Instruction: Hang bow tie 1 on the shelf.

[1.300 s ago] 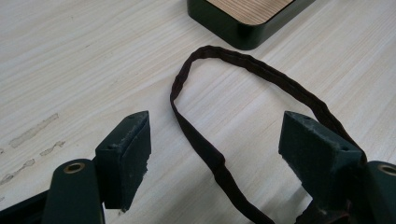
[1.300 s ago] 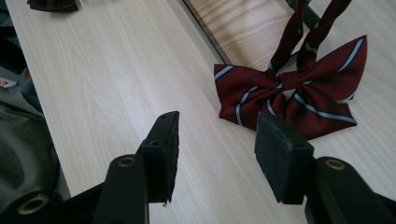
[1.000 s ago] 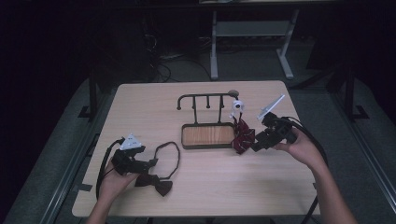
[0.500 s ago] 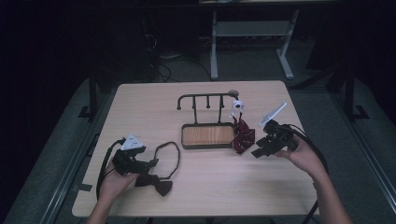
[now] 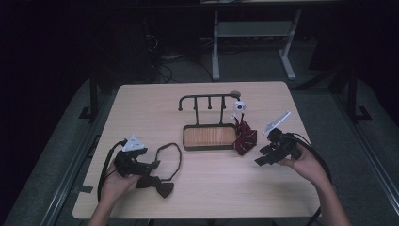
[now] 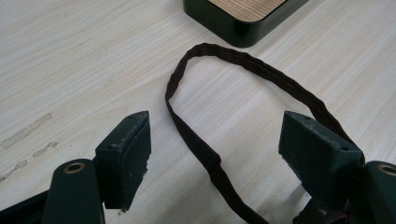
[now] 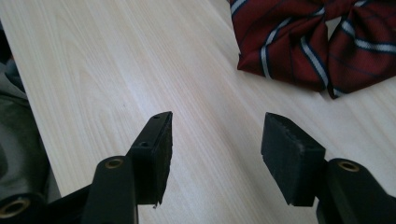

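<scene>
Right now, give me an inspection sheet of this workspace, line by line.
Surface: light wood-grain table top, a few faint scuff marks at the near left.
Job's things: dark brown bow tie with looped neck strap at the near left; red striped bow tie lying beside the stand.
Stand: black metal hook rack with a wooden base tray, a small white round object at its right end.
Clutter: nothing seen.
Grippers: left gripper open, strap lying between its fingers; right gripper open, nothing between, short of the red tie.
Cables: black cable loops from the left gripper.
Surroundings: dark room, white frame legs behind.
</scene>
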{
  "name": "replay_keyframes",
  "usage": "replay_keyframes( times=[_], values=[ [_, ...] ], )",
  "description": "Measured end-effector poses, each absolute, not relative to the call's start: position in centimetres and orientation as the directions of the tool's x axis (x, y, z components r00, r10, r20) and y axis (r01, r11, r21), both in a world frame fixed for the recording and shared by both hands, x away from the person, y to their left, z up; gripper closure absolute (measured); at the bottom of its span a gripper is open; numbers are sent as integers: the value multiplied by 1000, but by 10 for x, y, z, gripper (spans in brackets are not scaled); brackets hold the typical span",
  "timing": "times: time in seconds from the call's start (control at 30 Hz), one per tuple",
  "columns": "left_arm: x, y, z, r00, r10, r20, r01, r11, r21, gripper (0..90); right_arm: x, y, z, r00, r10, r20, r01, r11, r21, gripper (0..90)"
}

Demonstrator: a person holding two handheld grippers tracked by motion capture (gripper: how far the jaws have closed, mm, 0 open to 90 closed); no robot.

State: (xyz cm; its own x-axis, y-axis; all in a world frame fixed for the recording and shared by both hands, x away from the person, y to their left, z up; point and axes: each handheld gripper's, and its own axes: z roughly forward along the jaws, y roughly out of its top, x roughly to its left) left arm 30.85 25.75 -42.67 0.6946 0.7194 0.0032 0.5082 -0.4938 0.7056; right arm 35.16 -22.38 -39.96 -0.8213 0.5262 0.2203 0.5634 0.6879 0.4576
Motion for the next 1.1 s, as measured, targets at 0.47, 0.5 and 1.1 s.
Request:
replay_keyframes(
  times=[0.47, 0.5, 1.1],
  values=[
    [309, 256, -428, 697, 717, -6, 515, -495, 699, 258, 340, -225, -415, -822, 520, 233, 564, 683, 464, 415],
    [309, 255, -428, 698, 716, -4, 514, -497, 700, 258, 338, -225, -416, -820, 523, 234, 566, 679, 467, 411],
    [310, 252, -429, 708, 706, -3, 510, -508, 694, 263, 325, -225, -430, -820, 520, 238, 564, 666, 488, 386]
  ],
)
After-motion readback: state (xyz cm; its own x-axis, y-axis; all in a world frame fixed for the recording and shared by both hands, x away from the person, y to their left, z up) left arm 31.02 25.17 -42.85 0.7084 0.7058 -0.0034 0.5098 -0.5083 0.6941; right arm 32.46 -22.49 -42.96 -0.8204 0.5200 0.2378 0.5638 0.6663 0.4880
